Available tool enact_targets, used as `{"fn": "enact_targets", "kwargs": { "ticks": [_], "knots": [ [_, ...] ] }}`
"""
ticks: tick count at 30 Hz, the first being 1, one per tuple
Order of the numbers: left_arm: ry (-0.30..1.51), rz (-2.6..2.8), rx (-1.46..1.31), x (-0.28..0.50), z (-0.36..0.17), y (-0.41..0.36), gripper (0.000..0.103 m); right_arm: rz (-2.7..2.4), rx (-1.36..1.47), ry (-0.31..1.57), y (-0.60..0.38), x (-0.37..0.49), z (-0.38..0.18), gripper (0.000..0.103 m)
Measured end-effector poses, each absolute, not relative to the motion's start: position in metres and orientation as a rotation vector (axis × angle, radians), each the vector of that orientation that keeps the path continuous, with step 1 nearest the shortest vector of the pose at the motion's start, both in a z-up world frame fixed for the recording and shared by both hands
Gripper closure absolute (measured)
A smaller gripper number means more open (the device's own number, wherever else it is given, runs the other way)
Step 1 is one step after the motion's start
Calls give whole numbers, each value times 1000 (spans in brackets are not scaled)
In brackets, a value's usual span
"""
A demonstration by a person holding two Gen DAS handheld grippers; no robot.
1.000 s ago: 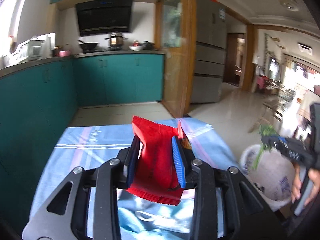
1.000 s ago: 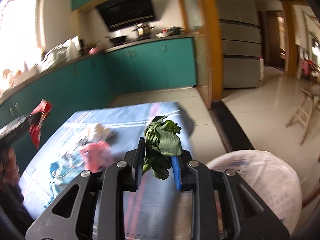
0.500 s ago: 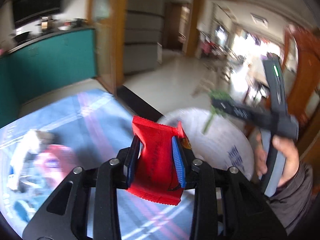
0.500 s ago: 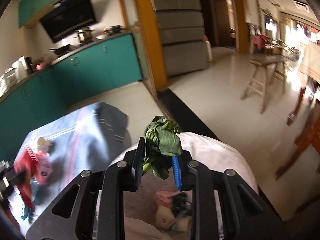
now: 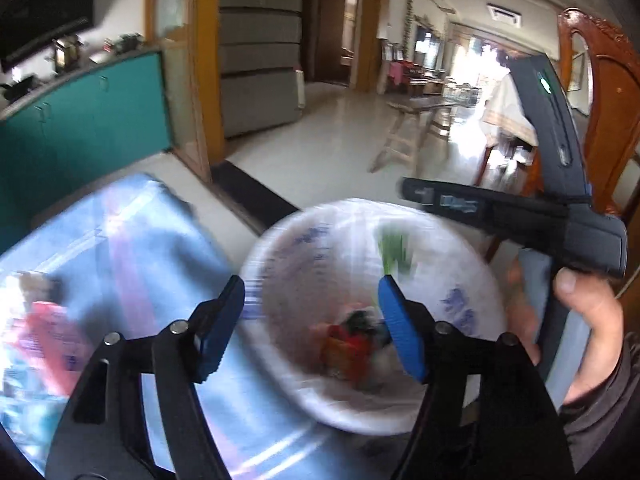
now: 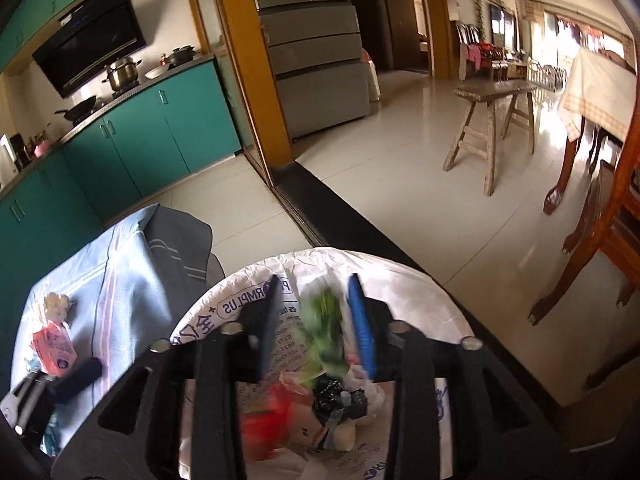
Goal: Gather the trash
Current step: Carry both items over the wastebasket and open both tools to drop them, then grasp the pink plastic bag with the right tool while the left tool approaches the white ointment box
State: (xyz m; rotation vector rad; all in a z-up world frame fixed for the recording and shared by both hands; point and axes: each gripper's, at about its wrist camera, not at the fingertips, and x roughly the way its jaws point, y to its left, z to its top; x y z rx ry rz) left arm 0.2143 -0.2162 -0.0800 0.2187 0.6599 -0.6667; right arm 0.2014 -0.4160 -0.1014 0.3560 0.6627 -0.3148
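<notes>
Red wrapper (image 5: 346, 346) and greens (image 6: 322, 320) drop into the bin bag (image 6: 400, 280); both grippers (image 5: 312, 320) (image 6: 314, 316) just opened, empty. Next: the scraps on the tablecloth (image 6: 128, 280) beside the bag.

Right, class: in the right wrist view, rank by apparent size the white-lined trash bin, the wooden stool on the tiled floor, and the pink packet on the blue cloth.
1. White-lined trash bin, though it sits nearest the camera.
2. Wooden stool, farther away, so its true size is unsure.
3. Pink packet.
</notes>
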Motion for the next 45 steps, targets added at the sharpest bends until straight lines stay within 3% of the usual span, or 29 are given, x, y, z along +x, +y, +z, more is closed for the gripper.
{"fn": "enact_targets", "kwargs": {
  "ticks": [3, 5, 10, 16, 23, 33, 35, 38, 45],
  "knots": [
    [621, -548, 249, 224, -64, -173, 31, -288, 354, 656, -405, 204, -99, 55],
    [616, -422, 239, 239, -55, -134, 30, -244, 335, 657, -387, 211, -98, 45],
    [606, -166, 167, 265, -44, -32, 27, -50, 266, 676, -323, 236, -99, 33],
    [657, 48, -1, 285, -57, 74, 24, 253, 141, 751, -217, 271, -100, 24],
    [715, 84, -34, 293, -69, 110, 24, 408, 10, 770, -113, 296, -88, 13],
    [757, 42, -17, 290, -80, 101, 22, 332, 2, 908, -112, 310, -132, 14],
    [763, 46, -13, 291, -81, 100, 22, 345, 9, 914, -113, 309, -132, 30],
    [771, 46, -19, 293, -83, 99, 22, 366, 11, 907, -114, 304, -130, 40],
    [788, 19, -44, 298, -84, 94, 22, 404, 46, 850, -132, 281, -119, 44]
  ]
}}
